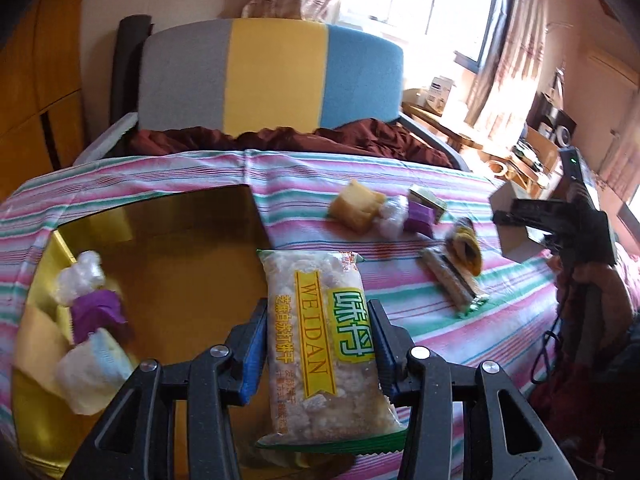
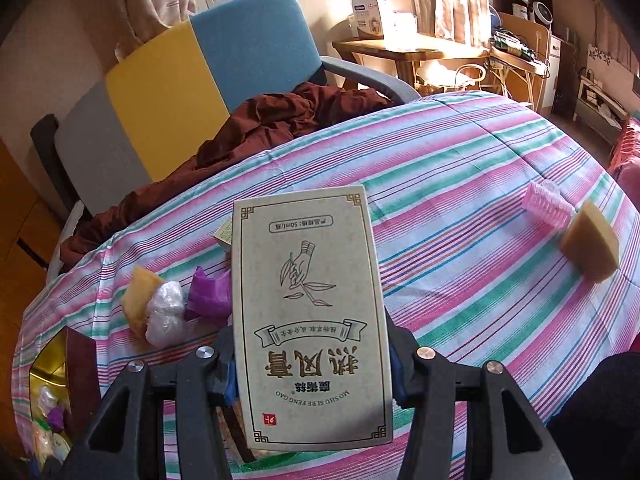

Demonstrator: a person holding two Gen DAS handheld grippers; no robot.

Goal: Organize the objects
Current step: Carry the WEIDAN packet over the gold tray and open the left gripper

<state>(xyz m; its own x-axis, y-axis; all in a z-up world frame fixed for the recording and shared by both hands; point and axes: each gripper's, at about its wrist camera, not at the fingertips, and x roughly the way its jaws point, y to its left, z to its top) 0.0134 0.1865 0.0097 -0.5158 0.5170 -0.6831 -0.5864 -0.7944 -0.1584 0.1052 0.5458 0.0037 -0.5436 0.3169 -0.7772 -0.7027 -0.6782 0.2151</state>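
My left gripper (image 1: pixel 318 340) is shut on a clear WEIDAN snack packet (image 1: pixel 320 340) and holds it above the right edge of a gold open box (image 1: pixel 168 248). The box holds a clear wrapped lump (image 1: pixel 80 276), a purple piece (image 1: pixel 96 312) and a pale piece (image 1: pixel 92 372). My right gripper (image 2: pixel 310 356) is shut on a flat beige carton with Chinese print (image 2: pixel 310 312), held above the striped cloth (image 2: pixel 460 240). The right gripper also shows in the left wrist view (image 1: pixel 560 220) at the far right with the carton.
Loose items lie on the cloth: a yellow sponge (image 1: pixel 356 206), a clear lump (image 1: pixel 390 216), a purple piece (image 1: pixel 420 216), a snack bar (image 1: pixel 452 280), a pink roller (image 2: pixel 550 204), a tan block (image 2: pixel 590 246). A tricolour chair (image 1: pixel 272 76) with a maroon cloth (image 1: pixel 288 136) stands behind.
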